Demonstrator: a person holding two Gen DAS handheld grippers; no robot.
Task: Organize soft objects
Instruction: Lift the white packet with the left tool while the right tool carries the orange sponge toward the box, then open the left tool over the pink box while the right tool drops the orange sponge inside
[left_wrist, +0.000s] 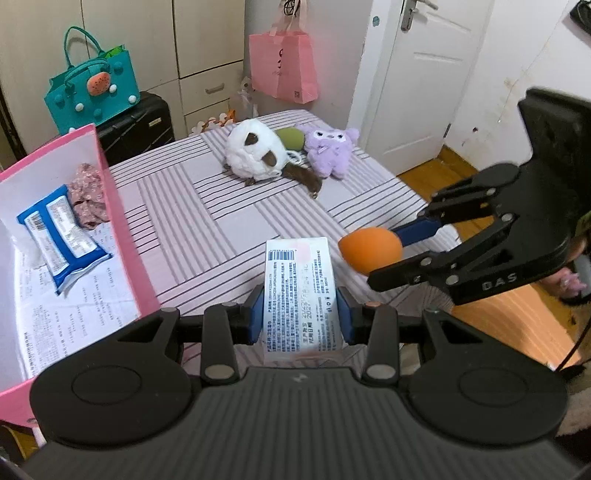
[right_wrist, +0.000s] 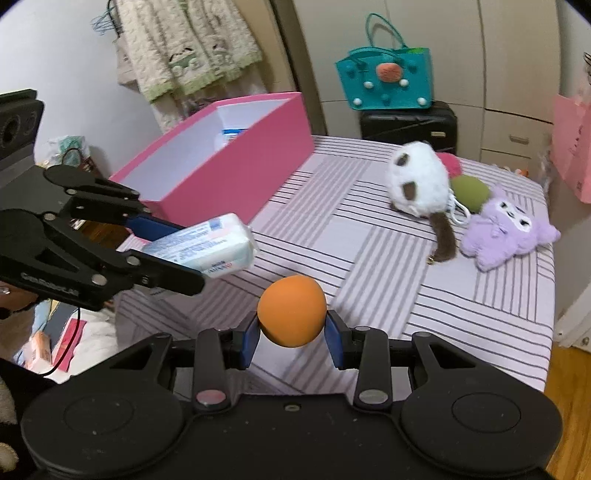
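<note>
I have both loads up off the bed (left_wrist: 221, 206) and I judge this to be the carry step, between pickup and drop-off. My left hand-held gripper (left_wrist: 300, 317) is clamped on a pack of tissues (left_wrist: 301, 295), its blue pads pressing the pack's two long sides; the pack sticks out ahead of the fingers. My right hand-held gripper (right_wrist: 291, 334) is closed on an orange ball (right_wrist: 291, 311), squeezed at its left and right sides and held clear above the striped sheet.

The pink box (left_wrist: 122, 236) sits at about nine o'clock in the left wrist view, close by, and already holds a blue packet (left_wrist: 62, 236) and a bit of flowered cloth (left_wrist: 88, 195). From the right wrist view it lies at about eleven o'clock, beyond the left gripper.

Next, I reckon, I need to bring the tissues over the box rim and let go, then follow with the ball, taking care the two grippers do not cross. The white plush toy (left_wrist: 255, 151), green cushion (left_wrist: 291, 136) and purple plush toy (left_wrist: 328, 151) lie together at twelve o'clock on the bed, not yet put away.
</note>
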